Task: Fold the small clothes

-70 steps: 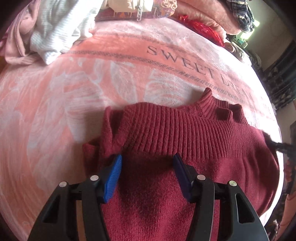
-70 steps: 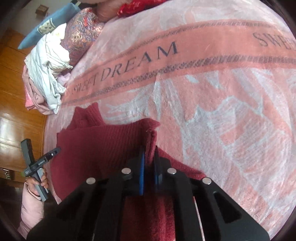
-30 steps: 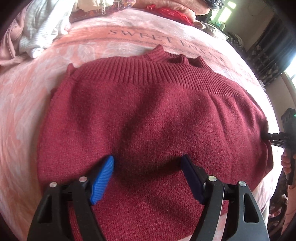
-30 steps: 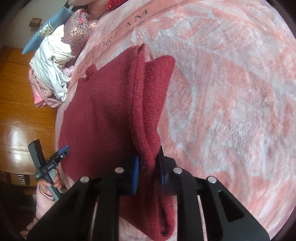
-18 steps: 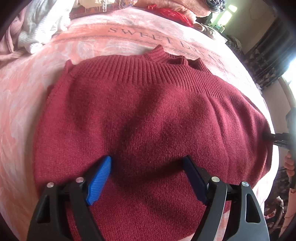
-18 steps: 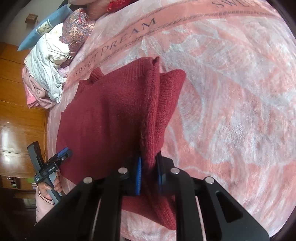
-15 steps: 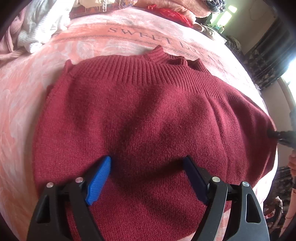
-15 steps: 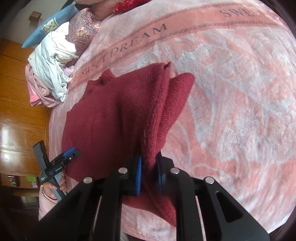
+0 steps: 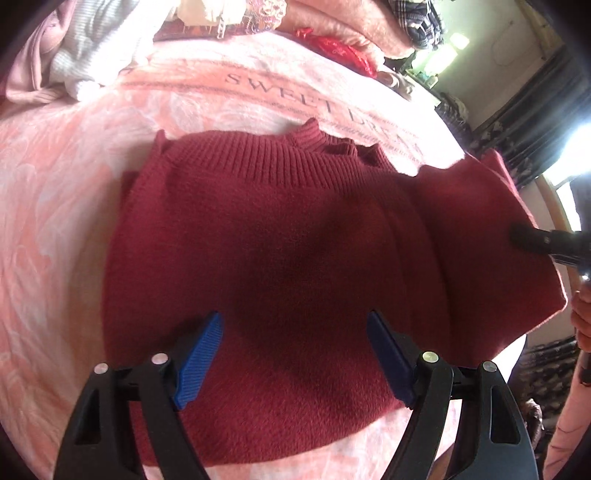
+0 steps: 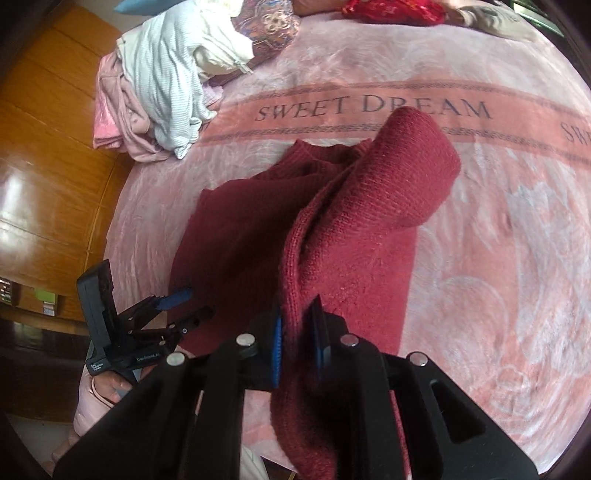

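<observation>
Spread across a fuzzy pink blanket [image 9: 66, 206] printed "SWEET DREAM", the dark red knitted sweater [image 9: 295, 236] lies with its ribbed collar pointing away. Above its near hem the left gripper [image 9: 295, 354] hangs released, blue pads wide apart. Meanwhile the right gripper [image 10: 297, 341] is clenched on the sweater's side edge, lifting a thick fold. Beyond, a heap of white and pink clothes [image 10: 155, 85] crowds the blanket's far corner beside a patterned pillow [image 10: 269, 27]
</observation>
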A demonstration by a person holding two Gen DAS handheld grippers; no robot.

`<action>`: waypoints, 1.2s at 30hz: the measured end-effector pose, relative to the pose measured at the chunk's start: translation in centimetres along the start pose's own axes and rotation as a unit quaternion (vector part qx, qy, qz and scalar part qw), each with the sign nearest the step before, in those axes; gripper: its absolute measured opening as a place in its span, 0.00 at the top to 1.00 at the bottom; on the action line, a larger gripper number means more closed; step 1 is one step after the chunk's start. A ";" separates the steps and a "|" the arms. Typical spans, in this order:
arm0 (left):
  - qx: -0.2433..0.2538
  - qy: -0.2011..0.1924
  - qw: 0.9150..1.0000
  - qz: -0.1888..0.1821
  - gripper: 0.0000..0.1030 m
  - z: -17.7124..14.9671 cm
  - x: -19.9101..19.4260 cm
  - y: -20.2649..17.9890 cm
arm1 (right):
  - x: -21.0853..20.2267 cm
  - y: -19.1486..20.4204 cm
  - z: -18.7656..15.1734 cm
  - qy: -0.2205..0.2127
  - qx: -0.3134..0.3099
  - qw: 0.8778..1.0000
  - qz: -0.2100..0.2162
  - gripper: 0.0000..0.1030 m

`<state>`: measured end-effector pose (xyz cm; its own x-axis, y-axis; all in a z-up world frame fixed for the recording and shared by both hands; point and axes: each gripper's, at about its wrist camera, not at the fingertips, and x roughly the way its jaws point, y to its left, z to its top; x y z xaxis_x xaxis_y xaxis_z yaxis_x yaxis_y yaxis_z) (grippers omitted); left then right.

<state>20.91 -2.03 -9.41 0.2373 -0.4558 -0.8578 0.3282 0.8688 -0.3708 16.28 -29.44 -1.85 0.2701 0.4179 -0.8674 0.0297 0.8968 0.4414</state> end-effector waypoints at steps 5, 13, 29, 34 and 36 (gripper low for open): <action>-0.003 -0.009 1.000 -0.001 0.23 -0.4 -1.0 0.7 | 3.6 4.4 0.0 0.020 -0.040 0.999 -0.008 0.88; -0.020 -0.003 1.000 -0.010 0.23 -1.1 -0.7 2.1 | 8.9 6.3 -0.8 0.062 -0.055 0.996 -0.034 0.85; -0.057 0.017 0.995 -0.083 0.21 1.7 -0.1 -2.1 | 1.6 0.9 -2.8 0.010 0.003 1.000 0.026 0.61; -0.062 0.057 0.992 -0.092 0.21 3.2 3.3 -5.2 | 1.0 -3.7 -4.7 0.011 0.043 0.999 0.023 0.61; -0.078 0.076 0.989 -0.096 0.21 3.6 4.8 -5.7 | 0.9 -4.8 -5.3 0.008 0.051 0.998 0.031 0.61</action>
<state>23.50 -9.86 -10.18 0.0405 -0.5920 -0.8049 0.2060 0.7932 -0.5731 11.31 -32.61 -5.96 0.2584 0.4748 -0.8413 0.1117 0.8504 0.5142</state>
